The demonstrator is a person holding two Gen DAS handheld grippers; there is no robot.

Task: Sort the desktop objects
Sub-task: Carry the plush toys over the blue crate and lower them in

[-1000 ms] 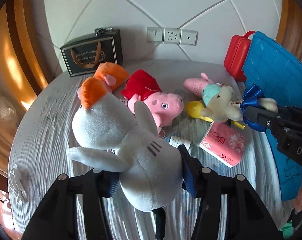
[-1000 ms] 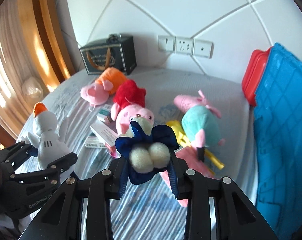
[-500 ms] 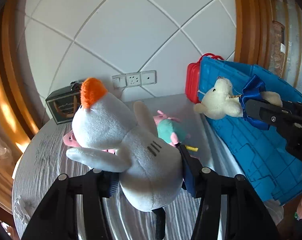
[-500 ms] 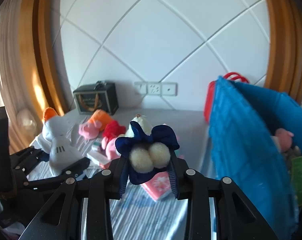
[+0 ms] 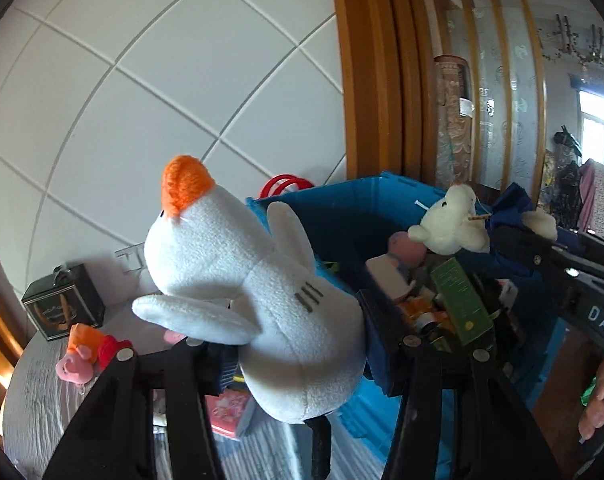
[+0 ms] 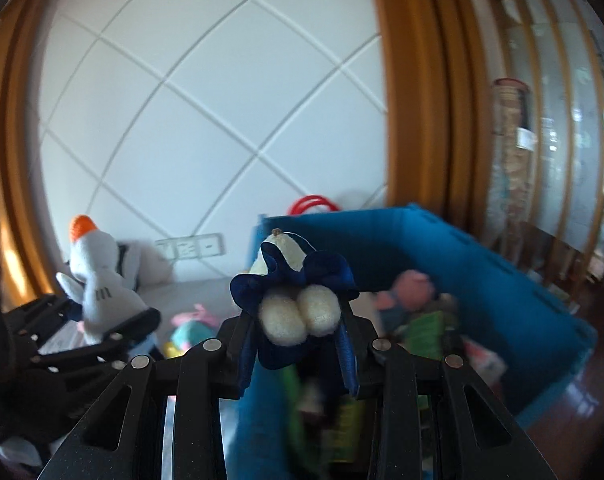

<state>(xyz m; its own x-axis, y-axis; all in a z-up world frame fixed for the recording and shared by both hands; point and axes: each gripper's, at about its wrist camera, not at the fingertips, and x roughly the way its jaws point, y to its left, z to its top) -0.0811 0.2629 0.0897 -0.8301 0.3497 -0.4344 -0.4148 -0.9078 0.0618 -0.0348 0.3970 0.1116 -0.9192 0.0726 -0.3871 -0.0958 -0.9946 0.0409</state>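
White wall tiles filled the back, and the table (image 5: 42, 396) had slid low to the left since a second before. Now the left gripper (image 5: 298, 344) squeezed the white goose toy (image 5: 262, 292), orange on top, just left of the blue bin (image 6: 481, 280). Over the bin, the right gripper (image 6: 298, 340) squeezed the cream bear in a blue dress (image 6: 298, 300).

Daylight fills both fisheye views, bright on the white wall (image 5: 182, 80). A window (image 5: 597, 136) at three o'clock glares. Left view is sharp; the goose (image 5: 254, 288) shadows the wall. Right view is motion-blurred, worst over the bin (image 6: 481, 280). Edges bend and darken.
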